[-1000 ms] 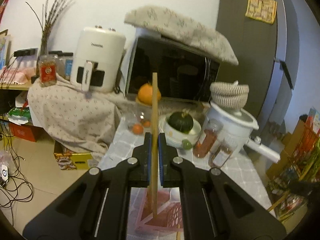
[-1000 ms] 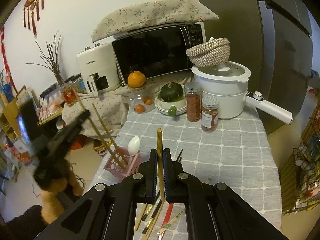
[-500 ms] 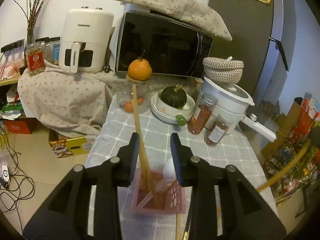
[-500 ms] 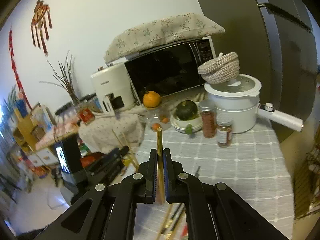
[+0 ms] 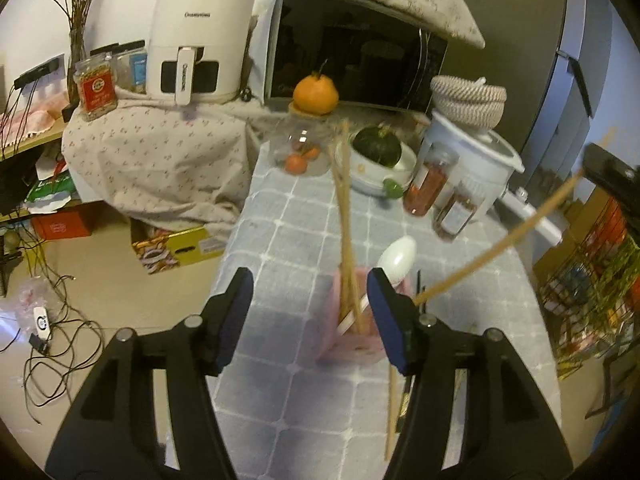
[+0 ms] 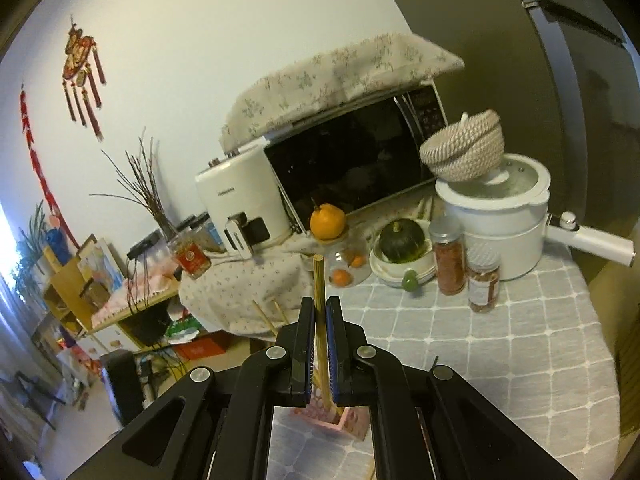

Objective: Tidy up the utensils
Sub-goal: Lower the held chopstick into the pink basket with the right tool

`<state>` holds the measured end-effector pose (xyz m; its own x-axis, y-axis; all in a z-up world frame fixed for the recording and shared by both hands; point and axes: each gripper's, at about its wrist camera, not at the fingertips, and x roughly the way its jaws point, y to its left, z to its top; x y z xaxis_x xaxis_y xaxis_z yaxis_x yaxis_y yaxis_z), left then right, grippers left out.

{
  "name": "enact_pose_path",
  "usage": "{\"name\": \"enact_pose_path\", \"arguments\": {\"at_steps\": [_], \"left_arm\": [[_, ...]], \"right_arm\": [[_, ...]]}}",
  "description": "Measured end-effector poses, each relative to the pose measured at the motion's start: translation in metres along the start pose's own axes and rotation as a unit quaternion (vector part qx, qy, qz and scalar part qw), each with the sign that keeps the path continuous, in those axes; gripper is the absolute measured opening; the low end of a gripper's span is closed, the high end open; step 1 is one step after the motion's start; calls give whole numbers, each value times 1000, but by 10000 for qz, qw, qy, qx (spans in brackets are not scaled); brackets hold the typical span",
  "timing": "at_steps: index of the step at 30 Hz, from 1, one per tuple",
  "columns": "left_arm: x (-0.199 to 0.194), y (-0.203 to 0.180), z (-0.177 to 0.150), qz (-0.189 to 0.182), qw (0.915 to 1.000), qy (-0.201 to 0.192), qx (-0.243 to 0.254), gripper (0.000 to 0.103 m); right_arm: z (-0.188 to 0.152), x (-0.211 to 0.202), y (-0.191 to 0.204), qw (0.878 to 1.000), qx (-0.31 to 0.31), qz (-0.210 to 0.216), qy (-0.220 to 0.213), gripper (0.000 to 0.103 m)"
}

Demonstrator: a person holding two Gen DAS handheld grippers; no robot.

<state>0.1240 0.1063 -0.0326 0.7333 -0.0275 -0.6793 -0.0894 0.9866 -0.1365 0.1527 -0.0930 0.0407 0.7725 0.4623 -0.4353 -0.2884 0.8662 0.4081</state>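
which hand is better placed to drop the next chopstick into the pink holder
Right. Its tool is shut on a chopstick above the pink holder; the left tool is opening, gripping nothing.

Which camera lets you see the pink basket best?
The left wrist view. There the pink basket stands between the opening left gripper fingers, chopsticks inside. The right wrist view shows only a corner of it beneath the shut right gripper.

white wall (image 6: 200, 40) with red hanging ornaments (image 6: 82, 76); dark fridge (image 6: 560, 60) on the right; beige floor (image 5: 100, 272) strewn with cables (image 5: 48, 344); low wooden shelf (image 6: 68, 280) at left.
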Motion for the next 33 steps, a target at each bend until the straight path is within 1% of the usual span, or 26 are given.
{"name": "enact_pose_path", "arguments": {"at_steps": [4,7,11,17,21,22,24,25,27,28,30,33], "left_arm": [[6,5,-6,135,9996,226,82,60],[8,7,-8,151,9993,315,102,60],[10,6,-10,115,9991,382,126,62],[15,-1,-13,91,9984,495,261,64],[15,-6,-15,52,9979,535,353,65],[15,-6,-16,45,9978,544,370,66],[16,-8,-17,26,9976,557,410,68],[16,-9,-17,17,9975,566,431,69],[16,-10,-18,0,9972,592,450,70],[17,-11,-19,-12,9971,611,450,72],[17,-12,-21,-27,9969,651,432,76],[19,-15,-24,-68,9963,736,434,80]], "right_arm": [[-10,38,-4,9991,120,-33,400,6],[-19,60,-10,9972,236,-84,698,6],[-27,81,-16,9947,380,-119,952,6],[-36,100,-25,9909,536,-219,1213,6],[-36,104,-36,9887,712,-341,1273,10],[-36,103,-38,9885,753,-365,1263,12],[-33,99,-44,9885,831,-403,1199,29],[-31,96,-46,9887,852,-418,1157,33],[-27,89,-50,9893,869,-454,1077,44],[-25,84,-51,9896,879,-475,1036,46],[-21,76,-53,9897,913,-497,987,56],[-19,61,-59,9889,962,-584,969,63]]}}
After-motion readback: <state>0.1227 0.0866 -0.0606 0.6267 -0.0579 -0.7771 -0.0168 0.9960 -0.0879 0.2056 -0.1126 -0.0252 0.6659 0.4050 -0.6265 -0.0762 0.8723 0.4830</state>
